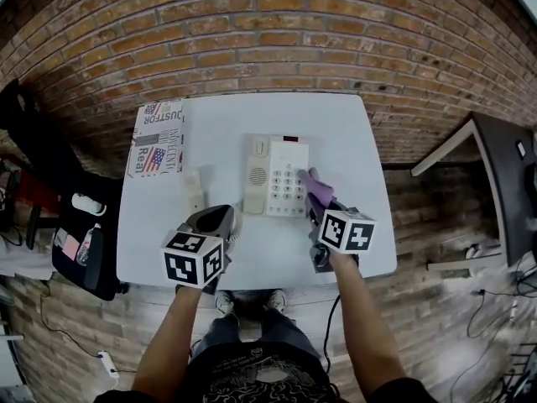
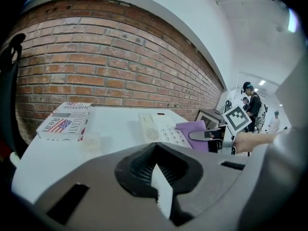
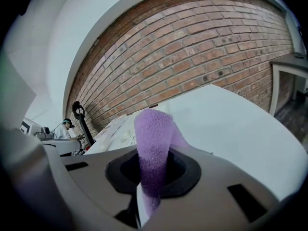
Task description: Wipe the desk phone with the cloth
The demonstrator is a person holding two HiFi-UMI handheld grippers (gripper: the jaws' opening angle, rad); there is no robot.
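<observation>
A cream desk phone [image 1: 277, 177] lies at the middle of the white table [image 1: 352, 133]; its keypad also shows in the left gripper view [image 2: 163, 131]. A pale handset [image 1: 195, 190] lies apart, to the phone's left. My right gripper [image 1: 320, 206] is shut on a purple cloth [image 1: 317, 186], which rests against the keypad's right edge. That cloth [image 3: 153, 138] stands up from between the jaws in the right gripper view. My left gripper [image 1: 218, 219] hovers off the phone's front left corner, jaws together with nothing between them.
A printed cardboard box [image 1: 156, 138] with a flag pattern lies at the table's back left corner. A brick wall [image 1: 277, 32] runs behind the table. A black chair with bags [image 1: 80, 242] stands to the left, a dark desk [image 1: 508, 175] to the right.
</observation>
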